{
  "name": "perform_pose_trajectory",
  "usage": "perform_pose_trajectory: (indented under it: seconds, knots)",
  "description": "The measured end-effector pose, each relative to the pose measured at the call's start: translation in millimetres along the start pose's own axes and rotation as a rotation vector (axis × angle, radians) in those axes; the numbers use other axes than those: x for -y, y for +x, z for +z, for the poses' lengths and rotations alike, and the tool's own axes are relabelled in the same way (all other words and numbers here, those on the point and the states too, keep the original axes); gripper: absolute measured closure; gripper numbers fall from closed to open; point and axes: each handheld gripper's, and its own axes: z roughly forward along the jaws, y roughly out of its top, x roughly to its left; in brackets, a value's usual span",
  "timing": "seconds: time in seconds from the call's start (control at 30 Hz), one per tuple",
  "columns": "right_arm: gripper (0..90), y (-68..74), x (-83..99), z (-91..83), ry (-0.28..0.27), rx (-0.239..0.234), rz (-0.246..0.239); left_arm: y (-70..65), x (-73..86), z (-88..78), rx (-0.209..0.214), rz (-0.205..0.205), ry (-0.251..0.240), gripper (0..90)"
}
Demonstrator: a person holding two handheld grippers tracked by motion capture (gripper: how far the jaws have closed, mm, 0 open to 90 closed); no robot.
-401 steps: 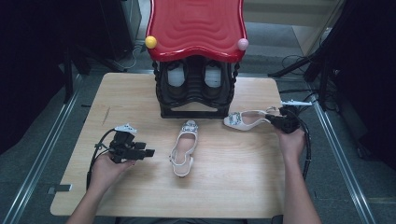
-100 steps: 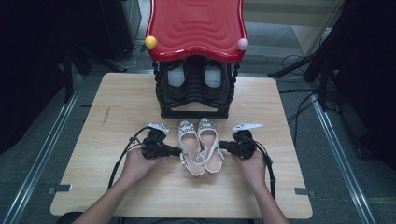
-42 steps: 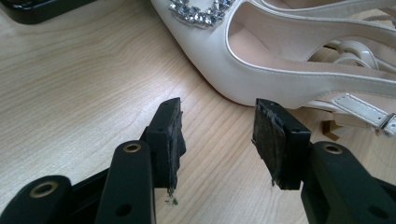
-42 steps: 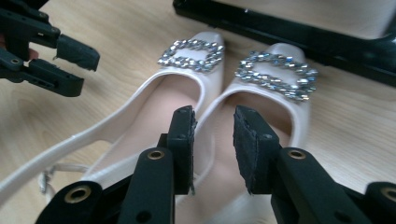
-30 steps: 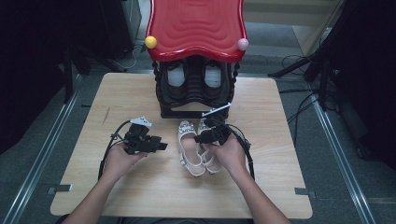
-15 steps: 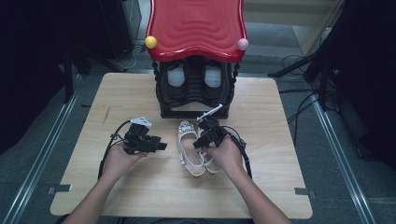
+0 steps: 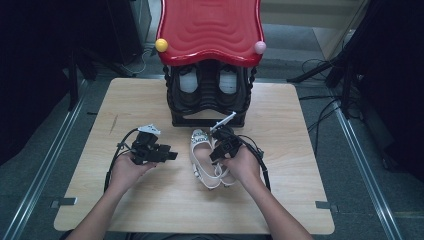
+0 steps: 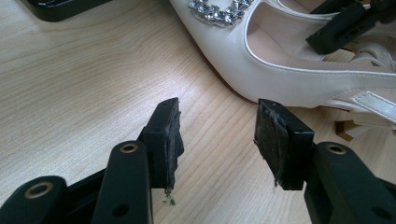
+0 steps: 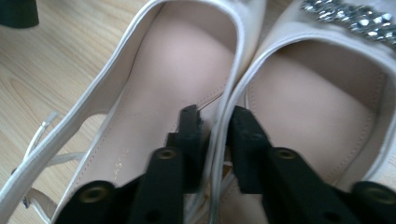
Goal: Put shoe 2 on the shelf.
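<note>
So my right gripper (image 9: 215,123) is down inside the pair of white slingback shoes (image 7: 210,160), one jaw in each shoe, and the jaws have just been closing on the two inner side walls where the shoes meet, pinching both edges together between the pads. In the right gripper view you can see the pale pink insoles on either side of the jaws, a thin strap trailing off by the heel, and a bit of the rhinestone trim (image 9: 355,21) on the toe of one shoe. My left gripper (image 8: 217,140) is just sitting low over the wooden table (image 7: 300,130) with its jaws about halfway apart and nothing between them, only bare wood grain; they've opened a touch more just now. It's parked just beside the outer side of the nearer shoe, not touching it, and from that view I can see the right gripper's black jaw poking into the shoes. From the high view, the pair lies side by side near the middle of the table, toes pointing away from me toward the black shoe rack (image 7: 207,100) with its wavy red top (image 7: 210,30) at the far edge, two white things tucked in its shelf.
</note>
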Motion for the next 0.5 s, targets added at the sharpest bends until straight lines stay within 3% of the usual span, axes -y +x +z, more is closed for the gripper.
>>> perform_pose_trajectory:
  seconds: [0.1, 0.3, 0.5]
  knots:
    - [80.3, -0.6, -1.2, 0.2, 0.009, -0.007, 0.021, 0.1, 0.1, 0.1, -0.003, -0.001, -0.002, 50.0]
    - [83.9, 3.3, -2.6, 0.2, 0.013, 0.027, 0.003, 1.5, 0.2, -0.6, -0.005, -0.003, -0.005, 49.7]
    - [85.2, -0.5, -3.8, -1.7, 0.023, 0.005, -0.002, 4.9, 0.7, -3.0, -0.015, -0.005, -0.005, 49.6]
